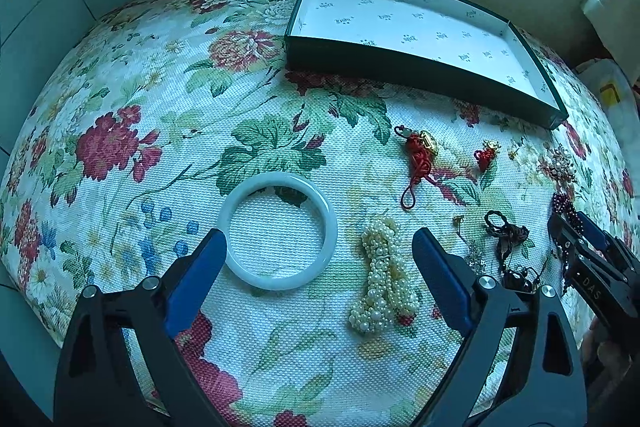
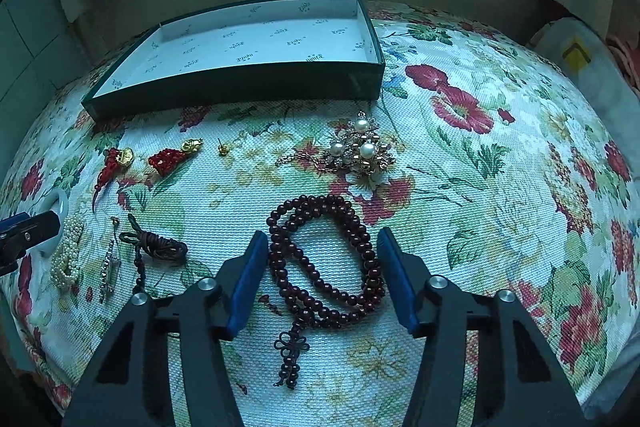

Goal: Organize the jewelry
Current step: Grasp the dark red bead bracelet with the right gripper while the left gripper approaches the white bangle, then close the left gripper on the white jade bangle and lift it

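Floral-cloth tabletop (image 1: pixel 160 75), holding jewelry laid out loose before an open dark green box (image 1: pixel 420 67) with white printed lining, which stands toward the far edge. Left gripper (image 1: pixel 318 247): fingers spread wide, holding nothing; a pale jade bangle (image 1: pixel 328 215) lies flat between them, its near-left rim just beside the left fingertip, and a bunched pearl strand (image 1: pixel 380 275) lies inside the right finger, apart from it. Right gripper (image 2: pixel 322 239): fingers likewise spread wide and empty, hovering over a coiled dark red bead necklace (image 2: pixel 360 239) that lies between the two blue pads (image 2: pixel 248 279); the coil's left side lies just beside the left pad and its right side close to the right pad, contact not determinable; its knotted tassel end (image 2: pixel 292 347) trails toward the near edge. Beyond the necklace, toward the box: a gold brooch with three pearls (image 2: pixel 358 147). Row to the left, nearer the box: a small gold stud (image 2: pixel 222 149), a red tassel charm with gold piece (image 2: pixel 172 157), and a second red corded charm (image 2: pixel 114 163). Nearer the left edge: a dark brown cord bundle (image 2: pixel 160 247) and a thin silvery pin (image 2: pixel 109 267) beside the pearl strand.
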The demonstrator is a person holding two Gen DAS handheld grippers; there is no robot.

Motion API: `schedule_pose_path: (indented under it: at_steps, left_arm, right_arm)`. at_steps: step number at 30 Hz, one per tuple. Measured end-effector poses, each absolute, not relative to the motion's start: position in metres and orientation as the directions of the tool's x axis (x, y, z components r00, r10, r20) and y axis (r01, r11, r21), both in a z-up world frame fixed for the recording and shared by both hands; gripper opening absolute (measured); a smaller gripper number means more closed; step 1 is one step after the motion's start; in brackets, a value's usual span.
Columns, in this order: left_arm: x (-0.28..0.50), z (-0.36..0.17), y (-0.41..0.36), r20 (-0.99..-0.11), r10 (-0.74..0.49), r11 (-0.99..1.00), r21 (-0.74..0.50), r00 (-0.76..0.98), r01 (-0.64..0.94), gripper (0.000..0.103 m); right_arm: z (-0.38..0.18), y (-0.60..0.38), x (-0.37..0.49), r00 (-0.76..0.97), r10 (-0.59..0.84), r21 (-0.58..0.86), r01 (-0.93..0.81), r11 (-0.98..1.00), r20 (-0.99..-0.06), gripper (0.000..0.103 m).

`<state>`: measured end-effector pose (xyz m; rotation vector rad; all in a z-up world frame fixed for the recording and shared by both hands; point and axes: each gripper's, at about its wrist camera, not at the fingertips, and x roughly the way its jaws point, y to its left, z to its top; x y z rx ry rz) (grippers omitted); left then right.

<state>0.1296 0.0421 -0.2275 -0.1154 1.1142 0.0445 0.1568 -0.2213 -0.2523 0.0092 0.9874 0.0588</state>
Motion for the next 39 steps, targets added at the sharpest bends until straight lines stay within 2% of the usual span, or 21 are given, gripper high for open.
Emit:
schedule_pose_path:
  at_steps: [2,4,7,24,36,38,39]
  left_arm:
    - [0.130,-0.227,0.041,-0.898,-0.024,0.993,-0.072,0.440,-0.091,0.093]
    - [0.129,-0.228,0.041,-0.899,-0.026,0.993,-0.072,0.438,-0.089,0.090]
    - [0.129,-0.228,0.042,-0.901,-0.027,0.993,-0.076,0.433,-0.096,0.088]
    - [0.139,-0.231,0.067,-0.903,0.033,0.988,-0.036,0.429,-0.152,0.088]
    - [0.147,-0.249,0.066,-0.914,0.045,0.993,-0.004,0.404,-0.119,0.090]
    - [0.146,-0.249,0.067,-0.909,0.044,0.993,-0.006,0.415,-0.119,0.087]
    - [0.146,-0.248,0.067,-0.904,0.043,0.993,-0.007,0.425,-0.115,0.080]
  right_arm:
    - [-0.252,-0.219,0.154,0.551,0.068,0.042,-0.059,0.997,-0.832,0.040]
    - [-0.252,-0.220,0.153,0.552,0.081,0.052,-0.068,0.996,-0.830,0.026]
    - [-0.252,-0.223,0.153,0.550,0.098,0.076,-0.063,0.995,-0.829,0.019]
    - [-0.252,-0.223,0.152,0.549,0.113,0.094,-0.062,0.994,-0.828,0.018]
    - [-0.253,-0.223,0.152,0.551,0.113,0.094,-0.063,0.994,-0.827,0.018]
    - [-0.253,-0.223,0.151,0.551,0.113,0.094,-0.063,0.994,-0.827,0.018]
    - [-0.253,-0.223,0.152,0.551,0.113,0.094,-0.063,0.994,-0.827,0.018]
